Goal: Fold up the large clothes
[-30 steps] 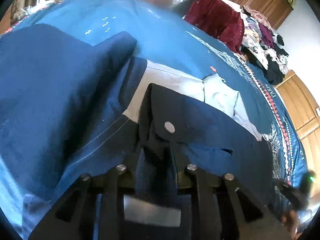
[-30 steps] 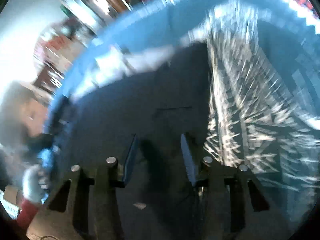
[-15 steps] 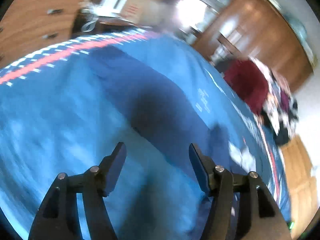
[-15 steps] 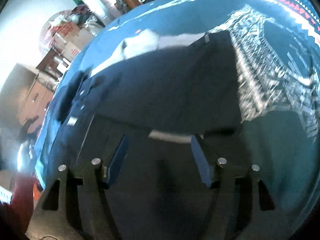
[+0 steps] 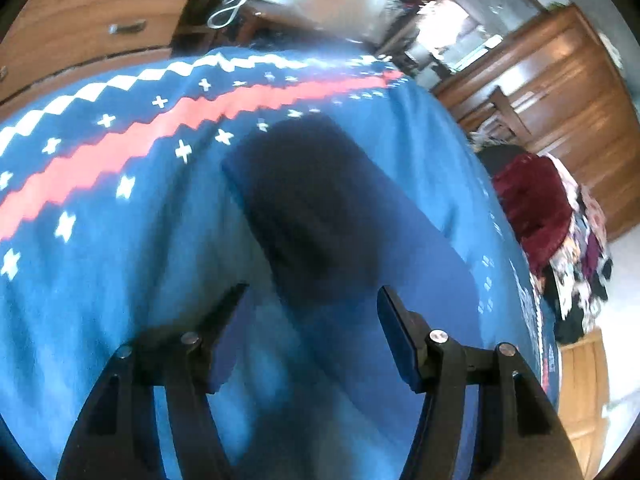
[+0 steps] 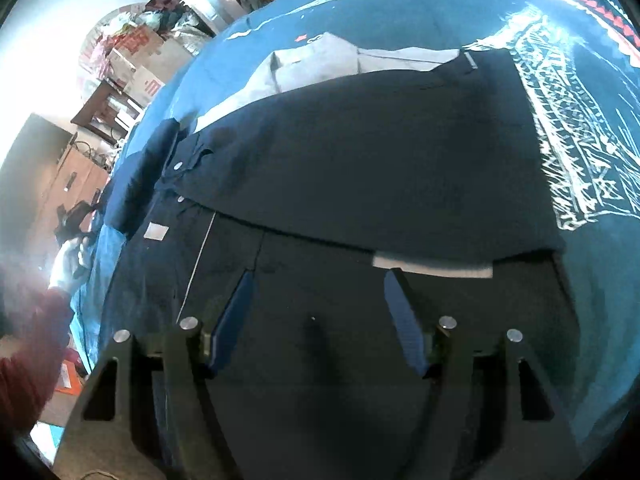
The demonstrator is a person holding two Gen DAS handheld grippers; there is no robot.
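No writing can be read with certainty: the red letters on a cardboard box (image 6: 146, 82) at the back of the right wrist view are too blurred, and the small white label (image 6: 156, 232) on the dark navy garment (image 6: 380, 168) shows no text. There is one garment, and it lies spread on the bed with a blue patterned bedspread (image 6: 580, 128); a light grey lining part (image 6: 320, 64) shows at its far edge and two metal snaps (small and round) near its left side. The right gripper (image 6: 316, 308) hovers just above the dark cloth with its two blue fingers (image 6: 404, 320) apart and nothing between them. The left gripper (image 5: 312, 320) is also released, its fingers spread over a dark blue part of cloth (image 5: 316, 208) on the bedspread, empty. Around the bed stand a wooden dresser (image 5: 88, 12), a wooden wardrobe (image 5: 560, 92) and one pile of mixed clothes (image 5: 560, 232) with a dark red piece on top. At the left of the right wrist view, a white-gloved hand (image 6: 70, 258) with a red sleeve (image 6: 28, 360) is visible.
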